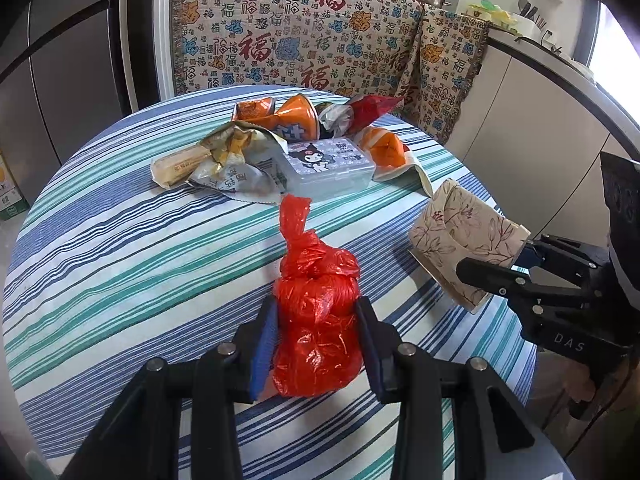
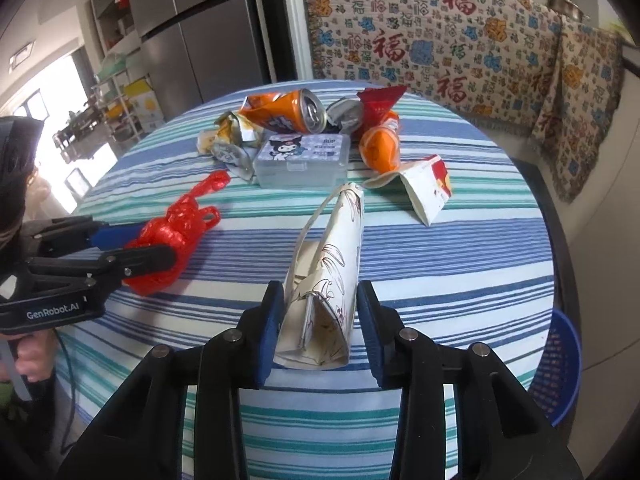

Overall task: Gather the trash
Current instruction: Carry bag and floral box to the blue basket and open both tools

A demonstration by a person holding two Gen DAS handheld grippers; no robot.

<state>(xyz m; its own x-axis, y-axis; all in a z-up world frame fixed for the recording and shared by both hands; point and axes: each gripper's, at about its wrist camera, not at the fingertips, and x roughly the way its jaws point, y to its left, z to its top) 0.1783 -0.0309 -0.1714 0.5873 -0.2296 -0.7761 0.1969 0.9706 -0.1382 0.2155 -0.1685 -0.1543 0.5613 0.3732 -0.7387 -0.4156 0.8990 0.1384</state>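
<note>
Sitting between left gripper [image 1: 318, 344] pads: red bag [image 1: 316, 332].

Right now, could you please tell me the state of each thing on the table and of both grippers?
Red bag: knotted shut, gripped by left gripper.
Paper box: flattened, gripped by right gripper.
Soda can: crushed, on its side.
Plastic case: lid closed, lying flat.
Snack wrappers: torn open, crumpled.
Blue basket: upright beside the table.

Your round striped surface [image 2: 460, 248] carries wrappers [image 2: 232, 140], a can [image 2: 288, 114] and a plastic box [image 2: 302, 160] near its far edge.
</note>
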